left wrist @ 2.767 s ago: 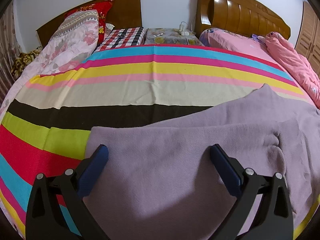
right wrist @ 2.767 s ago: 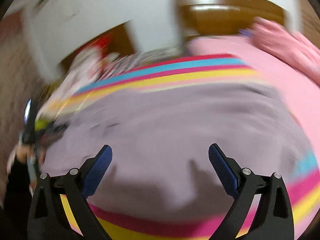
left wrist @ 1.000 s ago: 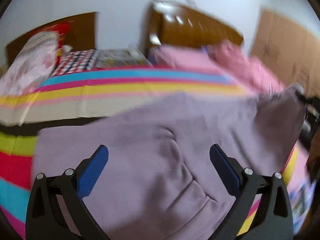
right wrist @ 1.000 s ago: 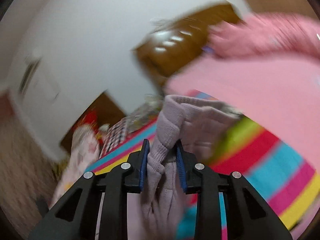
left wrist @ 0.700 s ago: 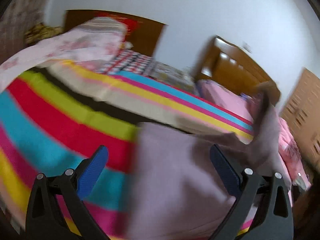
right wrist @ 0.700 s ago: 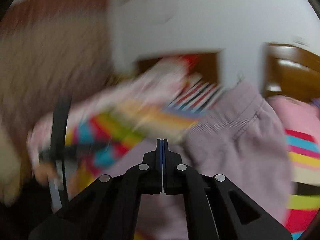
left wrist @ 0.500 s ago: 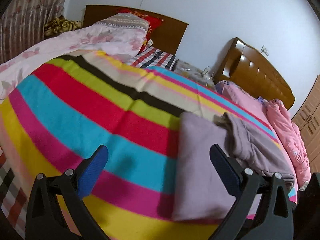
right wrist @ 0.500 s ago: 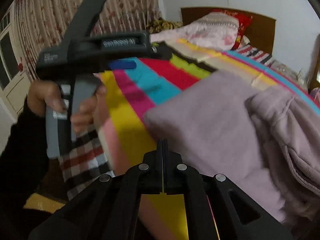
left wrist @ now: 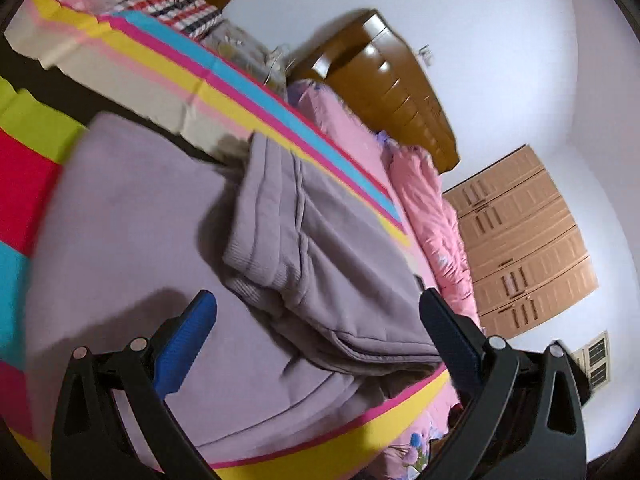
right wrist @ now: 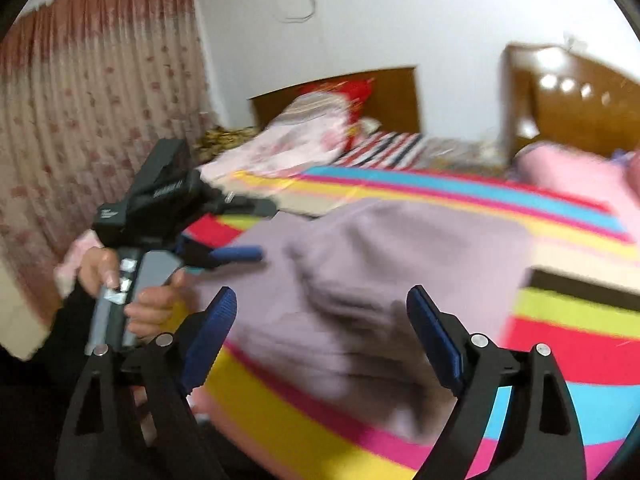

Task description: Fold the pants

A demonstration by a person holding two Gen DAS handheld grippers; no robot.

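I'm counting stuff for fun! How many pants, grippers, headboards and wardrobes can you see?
Pants: 1
Grippers: 2, left gripper and right gripper, both open
Headboards: 2, one and another
Wardrobe: 1
Total: 6

Lilac pants (left wrist: pixel 280 248), folded over, flat

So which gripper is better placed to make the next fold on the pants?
Probably the left gripper: it is open right over the pants, with the folded-over waistband end between its fingers. The right gripper, also open, sits further back near the bed edge.
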